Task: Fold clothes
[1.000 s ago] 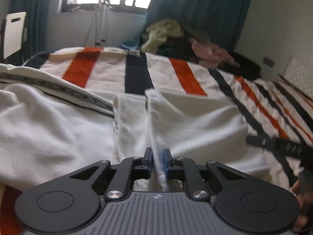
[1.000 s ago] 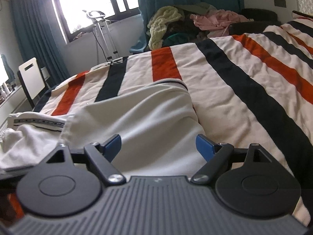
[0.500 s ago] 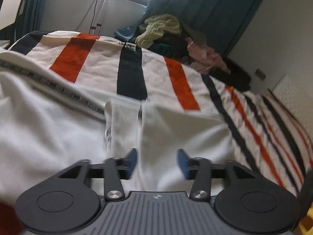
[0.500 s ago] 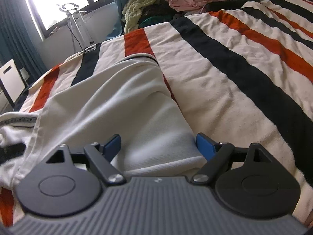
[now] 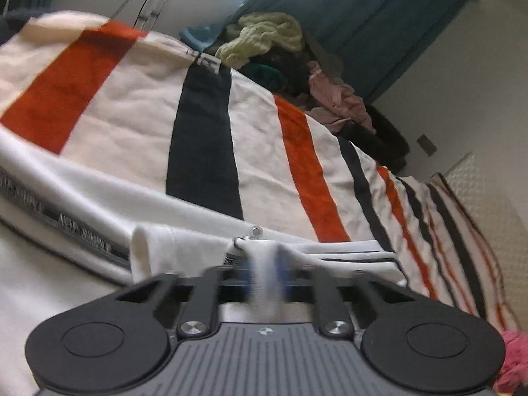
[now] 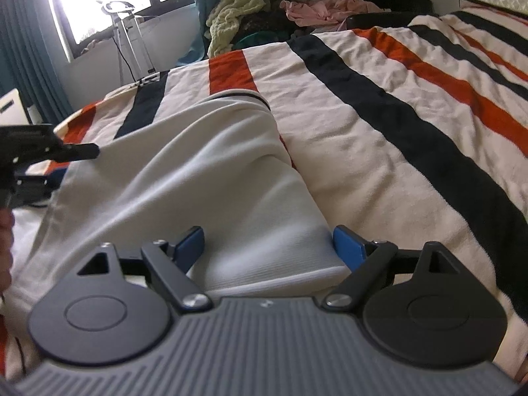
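Observation:
A white garment [image 6: 184, 178] with a black patterned side band [image 5: 76, 231] lies on the striped bedspread [image 6: 379, 132]. In the left wrist view my left gripper [image 5: 264, 277] is shut on a fold of the white garment [image 5: 184, 247], near a small metal snap [image 5: 255, 231]; the jaws are motion-blurred. My right gripper [image 6: 269, 244] is open, its blue pads [image 6: 348, 247] on either side of the garment's ribbed hem, apart from the cloth. The left gripper also shows at the left edge of the right wrist view [image 6: 39, 151].
A pile of loose clothes [image 6: 264, 10] lies at the far end of the bed in front of teal curtains. A window with a metal stand [image 6: 128, 33] is at the back left. A pink item [image 5: 511, 363] is at the lower right.
My left gripper let go of the cloth edge, moved forward and lower, and has shut on another fold near the snap. My right gripper stayed open and moved closer to the hem.

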The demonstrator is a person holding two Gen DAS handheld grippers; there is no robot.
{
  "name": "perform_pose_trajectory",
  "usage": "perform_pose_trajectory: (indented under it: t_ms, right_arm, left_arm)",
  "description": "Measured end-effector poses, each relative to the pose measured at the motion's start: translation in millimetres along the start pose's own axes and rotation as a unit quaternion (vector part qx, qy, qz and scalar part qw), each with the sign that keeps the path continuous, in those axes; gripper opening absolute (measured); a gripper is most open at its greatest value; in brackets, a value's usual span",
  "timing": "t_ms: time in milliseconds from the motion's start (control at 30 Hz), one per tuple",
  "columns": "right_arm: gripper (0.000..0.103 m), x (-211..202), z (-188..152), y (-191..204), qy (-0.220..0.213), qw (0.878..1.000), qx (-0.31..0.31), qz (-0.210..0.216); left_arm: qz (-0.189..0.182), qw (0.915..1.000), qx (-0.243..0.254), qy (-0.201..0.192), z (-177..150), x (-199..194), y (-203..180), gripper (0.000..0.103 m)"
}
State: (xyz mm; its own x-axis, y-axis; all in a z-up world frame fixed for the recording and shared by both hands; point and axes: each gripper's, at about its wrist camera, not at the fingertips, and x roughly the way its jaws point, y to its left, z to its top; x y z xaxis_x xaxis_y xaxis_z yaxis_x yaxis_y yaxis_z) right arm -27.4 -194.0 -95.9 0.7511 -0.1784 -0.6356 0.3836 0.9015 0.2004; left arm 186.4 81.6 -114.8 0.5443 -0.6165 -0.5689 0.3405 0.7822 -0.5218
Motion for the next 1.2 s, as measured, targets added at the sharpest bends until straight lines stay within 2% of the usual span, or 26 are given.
perform_pose_trajectory:
  t_ms: [133,200,267,300,367,467,533,633,767,933,1033,1200]
  right_arm:
    - [0.088,1.8,-0.7,5.3,-0.005,1.0,-0.008,-0.011]
    - [0.088,1.4,-0.8,6.5,-0.01,1.0,-0.007,-0.012]
    - [0.088,1.0,-0.9,7.5,-0.013,1.0,-0.008,-0.013]
    - [0.088,0.8,-1.0,7.7,-0.015,1.0,-0.008,-0.013]
    - [0.088,0.5,-1.5,6.1,-0.014,1.0,-0.005,-0.011]
    - [0.088,-2.2,0.0,2.6,-0.016,1.0,0.004,-0.004]
    - [0.087,-5.4,1.7,0.1,-0.02,1.0,0.013,0.002]
    - [0.085,-14.0,4.2,-1.2,-0.032,0.999,0.02,0.015]
    - [0.085,-30.9,5.0,1.2,-0.056,0.998,0.012,0.029]
    - [0.085,-54.8,4.9,4.9,-0.088,0.995,-0.003,0.046]
    - [0.085,-69.1,4.5,7.0,-0.107,0.993,-0.012,0.055]
    - [0.085,-89.3,-3.2,9.3,-0.124,0.989,-0.021,0.078]
  left_arm:
    - [0.033,0.9987,0.002,-0.038,5.1,-7.7,-0.5,0.008]
    - [0.07,0.9962,0.031,-0.041,0.4,-5.3,-7.8,0.008]
    - [0.105,0.99,0.088,-0.034,-9.9,2.5,-18.4,0.011]
    - [0.112,0.9883,0.098,-0.033,-12.6,3.6,-20.7,0.014]
    - [0.125,0.9865,0.1,-0.035,-14.7,-0.1,-24.5,0.022]
    - [0.153,0.9824,0.096,-0.049,-17.0,-15.0,-31.3,0.045]
    - [0.166,0.9802,0.09,-0.058,-21.2,-28.6,-37.3,0.064]
    - [0.173,0.9791,0.081,-0.068,-29.5,-50.0,-46.0,0.081]
    - [0.179,0.9755,0.104,-0.074,-49.8,-84.3,-63.9,0.084]
    - [0.184,0.9669,0.151,-0.092,-79.4,-126.0,-85.4,0.09]
    - [0.19,0.9588,0.184,-0.103,-100.5,-149.9,-97.2,0.093]
    - [0.188,0.9556,0.196,-0.115,-130.4,-181.7,-105.1,0.096]
